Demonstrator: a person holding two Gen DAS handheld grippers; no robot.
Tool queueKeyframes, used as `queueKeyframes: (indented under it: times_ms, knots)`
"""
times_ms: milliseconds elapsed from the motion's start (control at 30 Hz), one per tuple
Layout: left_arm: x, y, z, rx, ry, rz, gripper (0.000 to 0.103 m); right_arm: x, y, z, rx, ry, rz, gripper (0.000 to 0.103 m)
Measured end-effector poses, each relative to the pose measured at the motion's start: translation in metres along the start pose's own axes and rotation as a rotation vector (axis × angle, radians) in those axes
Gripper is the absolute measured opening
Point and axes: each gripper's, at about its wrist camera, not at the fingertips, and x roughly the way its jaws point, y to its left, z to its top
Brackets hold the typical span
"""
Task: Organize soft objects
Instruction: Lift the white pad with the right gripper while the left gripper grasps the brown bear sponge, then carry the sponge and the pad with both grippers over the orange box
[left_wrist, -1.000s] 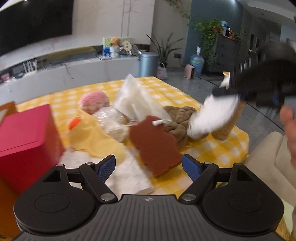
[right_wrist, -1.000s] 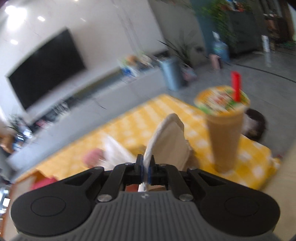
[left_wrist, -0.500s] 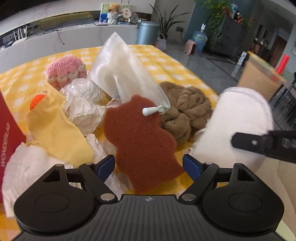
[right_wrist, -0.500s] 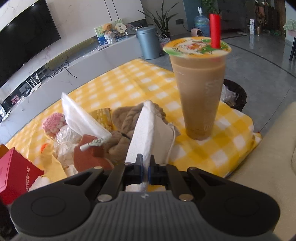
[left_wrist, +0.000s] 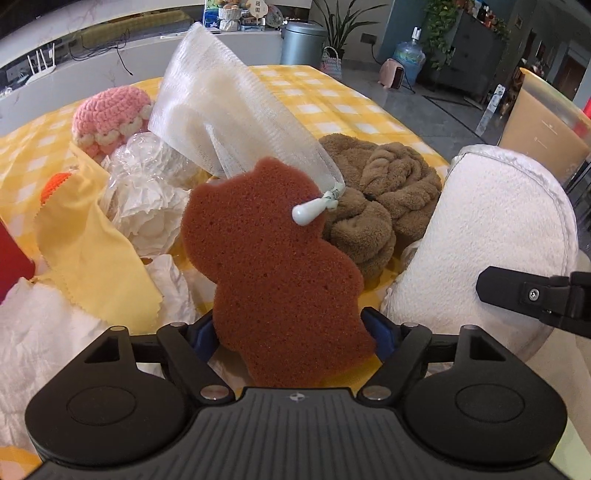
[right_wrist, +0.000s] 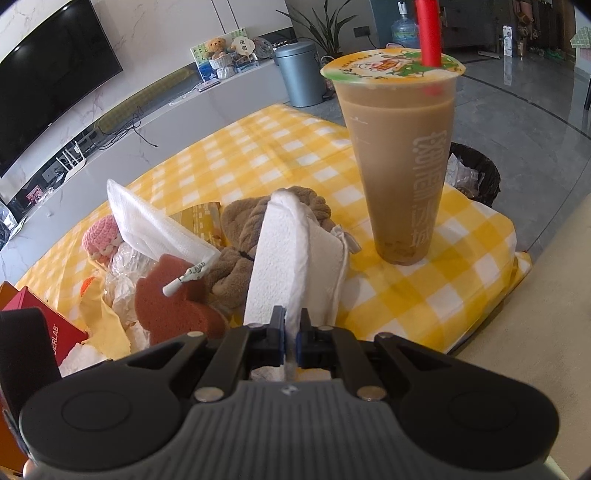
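The worktop (right_wrist: 295, 147) is covered by a yellow and white checked cloth, and the soft stuff is piled toward its near side. A tall cup of milk tea (right_wrist: 400, 158) with a red straw (right_wrist: 428, 31) is parked upright on the cloth, just right of the pile. A red box (right_wrist: 48, 325) is seen at the left edge of the pile.

The white terry mitt (left_wrist: 484, 236) is stood up on edge at the right end of the pile, and its lower edge is pinched by the right gripper (right_wrist: 291, 345), whose fingers are closed down on the fabric. Next to it, a brown fluffy towel (left_wrist: 373, 192) is bunched up in twists, touching the mitt's side.

A white mesh bag (left_wrist: 221, 107) is propped up at a slant over the middle of the pile, with its drawstring toggle (left_wrist: 312, 211) laid on the brown bear-shaped sponge (left_wrist: 273, 266). The sponge's lower end is flanked by the fingers of the left gripper (left_wrist: 293, 332), which are spread to either side of it; whether the pads are actually pressed against it can't be told.

A yellow cloth (left_wrist: 92, 258) is draped to the left of the sponge, with crumpled white tissue (left_wrist: 144, 206) between them. A pink crocheted thing (left_wrist: 110, 114) is tucked behind that, and a bit of orange crochet (left_wrist: 53, 184) is poking out at the yellow cloth's top edge.
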Motion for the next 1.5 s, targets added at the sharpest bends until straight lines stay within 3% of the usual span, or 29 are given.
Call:
queueKeyframes:
  times_ms: [200,400,733,1067,1500]
  knots:
    - [-0.020,0.003,0.000,-0.014,-0.013,-0.025,0.086,-0.001,0.002,0.000,-0.010,-0.005,-0.003,0.003]
    - [-0.058,0.000,0.002,0.002,-0.078,-0.054,0.085,-0.016,0.009,-0.001,-0.041,-0.058,-0.008,0.003]
    - [-0.118,0.005,0.011,0.001,-0.192,0.019,0.084,-0.044,0.018,0.001,-0.046,-0.141,0.161,0.002]
    - [-0.159,0.012,0.015,-0.003,-0.250,0.036,0.085,-0.070,0.034,0.001,-0.055,-0.210,0.306,0.002]
    - [-0.227,0.047,0.016,-0.026,-0.339,0.125,0.085,-0.100,0.068,-0.003,-0.107,-0.280,0.392,0.002]
